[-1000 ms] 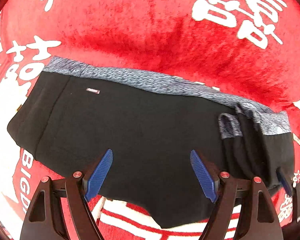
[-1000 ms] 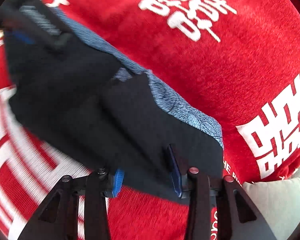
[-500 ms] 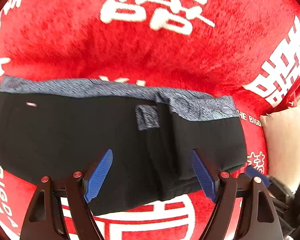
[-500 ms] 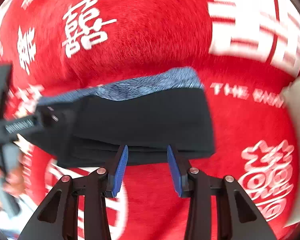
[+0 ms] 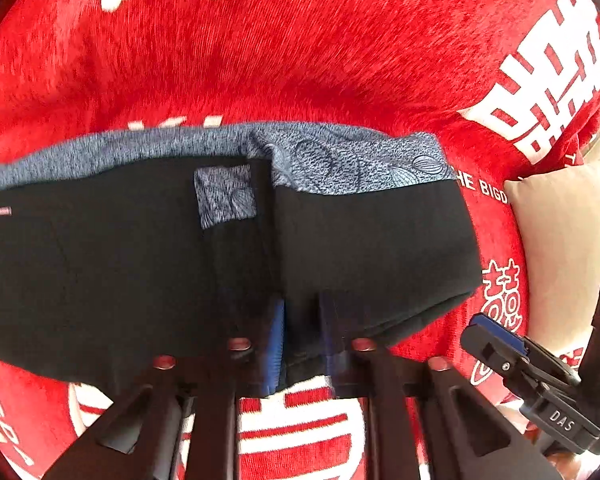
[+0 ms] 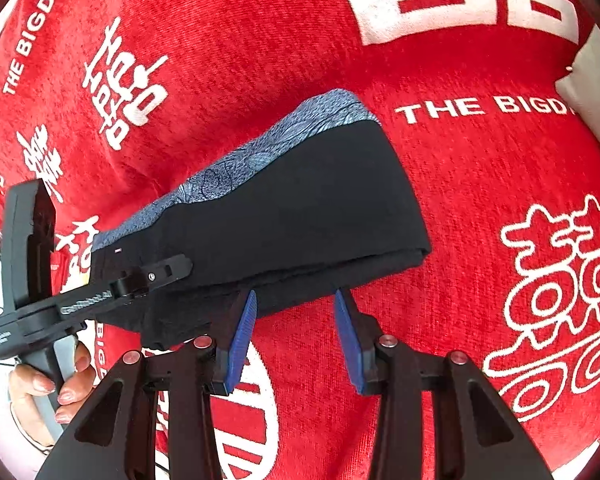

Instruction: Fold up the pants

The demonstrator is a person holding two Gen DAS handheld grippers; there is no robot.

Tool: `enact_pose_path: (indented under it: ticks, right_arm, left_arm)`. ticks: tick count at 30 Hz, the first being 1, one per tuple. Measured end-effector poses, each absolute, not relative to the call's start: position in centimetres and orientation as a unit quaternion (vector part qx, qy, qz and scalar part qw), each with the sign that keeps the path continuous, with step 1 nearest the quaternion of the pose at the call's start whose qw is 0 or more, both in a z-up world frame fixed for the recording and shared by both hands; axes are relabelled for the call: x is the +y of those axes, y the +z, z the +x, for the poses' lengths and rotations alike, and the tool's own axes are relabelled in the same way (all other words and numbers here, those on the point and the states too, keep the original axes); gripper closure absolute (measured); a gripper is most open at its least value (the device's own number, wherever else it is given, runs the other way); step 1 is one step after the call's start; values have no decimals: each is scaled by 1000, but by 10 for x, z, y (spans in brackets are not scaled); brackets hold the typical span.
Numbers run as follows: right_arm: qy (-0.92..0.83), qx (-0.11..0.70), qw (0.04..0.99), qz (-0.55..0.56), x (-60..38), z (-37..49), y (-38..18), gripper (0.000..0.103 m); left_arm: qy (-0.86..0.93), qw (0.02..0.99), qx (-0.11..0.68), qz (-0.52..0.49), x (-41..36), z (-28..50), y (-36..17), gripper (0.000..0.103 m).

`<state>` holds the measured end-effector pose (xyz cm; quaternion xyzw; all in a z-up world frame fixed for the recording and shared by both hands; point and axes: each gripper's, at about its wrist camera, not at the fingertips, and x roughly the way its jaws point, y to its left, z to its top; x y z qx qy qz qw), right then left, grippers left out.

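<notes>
Folded black pants (image 5: 148, 272) with blue-grey waistband lay on the red blanket (image 5: 300, 60). Left gripper (image 5: 302, 338) was clamped on the pants' near hem; right gripper (image 6: 296, 336) sat parted just beside the pants' near edge, holding nothing. Beige pillow (image 5: 568, 240) lay right of the pants, not touching.

**Pants: folded bundle on the red blanket**

You have black pants (image 5: 100, 280) with a blue-grey patterned waistband (image 5: 340, 160) lying folded into a flat, layered bundle on the red blanket (image 5: 300, 60). The waistband runs along the far edge. A small patterned patch shows near the middle of the black fabric, beside a vertical fold line. A tiny light label sits on the left part. In your right wrist view, the pants (image 6: 300, 208) show stacked layers at the right-hand folded end.
</notes>
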<state>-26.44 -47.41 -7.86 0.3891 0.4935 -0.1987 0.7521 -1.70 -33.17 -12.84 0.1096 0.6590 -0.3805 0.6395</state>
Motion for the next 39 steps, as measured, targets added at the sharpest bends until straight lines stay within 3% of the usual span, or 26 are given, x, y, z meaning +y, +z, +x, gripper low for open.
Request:
enact_pose_path:
  ticks: [1, 4, 7, 9, 14, 15, 16, 18, 27, 39]
  right_arm:
    - [-199, 493, 751, 391, -475, -266, -78, 60]
    - [-195, 492, 756, 386, -474, -270, -73, 61]
    - [-192, 502, 752, 382, -471, -274, -77, 61]
    - [-192, 512, 744, 385, -469, -275, -85, 61]
    - [-192, 511, 741, 392, -466, -277, -87, 61]
    - [-192, 510, 741, 392, -466, -277, -86, 61]
    - [-190, 510, 743, 389, -466, -275, -84, 61]
    - [-188, 508, 750, 380, -466, -270, -78, 60]
    - [-173, 496, 762, 379, -466, -240, -70, 60]
    - [-152, 512, 779, 329, -458, -211, -72, 60]
  left_arm:
    - [-384, 642, 656, 104, -329, -18, -123, 90]
    - [-394, 652, 637, 116, -319, -29, -107, 90]
    - [-374, 648, 647, 149, -310, -41, -130, 91]
    - [-367, 645, 657, 132, -301, -43, -146, 91]
    - [-361, 674, 634, 118, -295, -40, -127, 87]
    - [-356, 680, 630, 116, -293, -35, -122, 79]
    - [-349, 688, 627, 108, -291, -27, -115, 57]
    - [-339, 705, 619, 72, -284, -5, -105, 24]
    - [-389, 654, 649, -16, -318, 62, -133, 24]
    - [-408, 597, 690, 11, -346, 59, -172, 24]
